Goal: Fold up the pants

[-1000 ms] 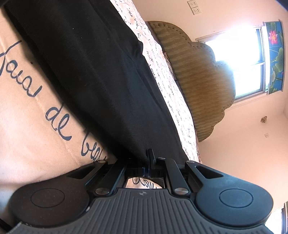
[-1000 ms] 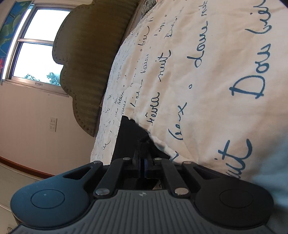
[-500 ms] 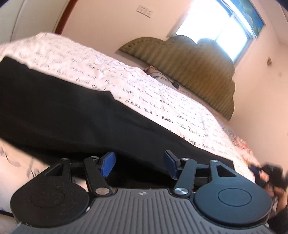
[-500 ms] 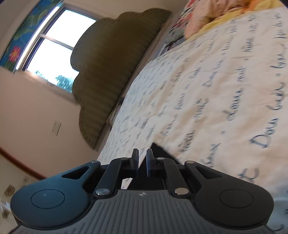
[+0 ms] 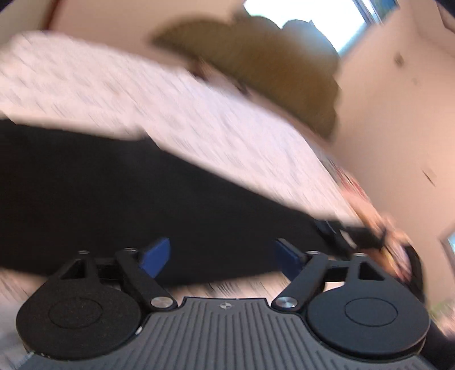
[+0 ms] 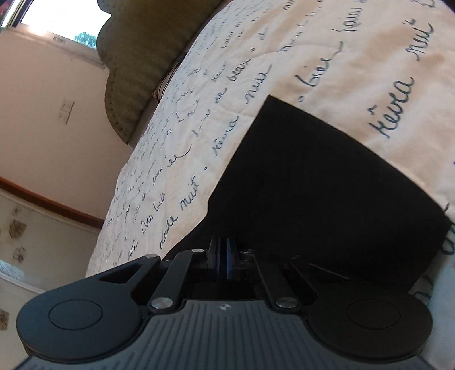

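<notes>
Your left gripper [image 5: 224,256] has lifted off the black pants [image 5: 113,199], jaws opening and empty, while your clenched right gripper [image 6: 223,257] holds nothing visible; next, regrasp for another fold.

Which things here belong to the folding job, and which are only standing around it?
For the job:
- black pants, lying on the bed
- left gripper, jaws opening, nothing between them
- right gripper, shut

Only around:
- bedspread with handwriting print
- headboard
- window
- wall switch
</notes>
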`<state>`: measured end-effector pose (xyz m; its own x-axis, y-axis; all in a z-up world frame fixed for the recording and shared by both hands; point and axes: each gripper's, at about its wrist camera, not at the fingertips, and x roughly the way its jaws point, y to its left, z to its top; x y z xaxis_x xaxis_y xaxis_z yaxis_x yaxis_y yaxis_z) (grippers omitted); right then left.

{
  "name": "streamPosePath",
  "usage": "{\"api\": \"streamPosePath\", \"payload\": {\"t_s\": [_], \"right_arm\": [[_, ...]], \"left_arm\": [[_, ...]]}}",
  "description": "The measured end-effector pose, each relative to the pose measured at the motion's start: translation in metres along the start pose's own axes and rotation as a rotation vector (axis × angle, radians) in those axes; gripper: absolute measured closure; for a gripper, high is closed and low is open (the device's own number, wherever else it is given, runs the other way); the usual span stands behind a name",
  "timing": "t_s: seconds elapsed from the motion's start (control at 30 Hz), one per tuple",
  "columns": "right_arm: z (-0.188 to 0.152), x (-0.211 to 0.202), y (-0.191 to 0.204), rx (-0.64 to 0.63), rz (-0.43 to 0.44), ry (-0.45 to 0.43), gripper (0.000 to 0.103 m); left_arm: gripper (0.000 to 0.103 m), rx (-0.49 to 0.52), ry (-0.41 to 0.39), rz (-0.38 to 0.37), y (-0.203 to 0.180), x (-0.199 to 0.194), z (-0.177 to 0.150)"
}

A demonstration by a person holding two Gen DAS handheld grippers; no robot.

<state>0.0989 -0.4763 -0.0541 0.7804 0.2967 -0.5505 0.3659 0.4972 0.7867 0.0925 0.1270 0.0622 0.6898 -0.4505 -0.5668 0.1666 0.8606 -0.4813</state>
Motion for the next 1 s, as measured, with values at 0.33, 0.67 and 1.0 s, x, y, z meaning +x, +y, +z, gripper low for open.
{"api": "streamPosePath", "payload": {"t_s": [0.33, 0.67, 1.0], "right_arm": [[-0.002, 0.002, 0.007, -0.091, -0.015, -0.001, 0.103], [-0.040, -0.008, 0.092, -0.380, -0.191, -0.042, 0.099], [-0.177, 0.074, 0.194, -0.725, 0.019, 0.336, 0.099]], "left_arm": [[0.017, 0.168, -0.085, 0.405, 0.099, 0.031, 0.004], [0.012, 0.189, -0.198, 0.415, 0.060, -0.004, 0.019], [0.010, 0.096, -0.069, 0.533, 0.135, 0.055, 0.065]]}}
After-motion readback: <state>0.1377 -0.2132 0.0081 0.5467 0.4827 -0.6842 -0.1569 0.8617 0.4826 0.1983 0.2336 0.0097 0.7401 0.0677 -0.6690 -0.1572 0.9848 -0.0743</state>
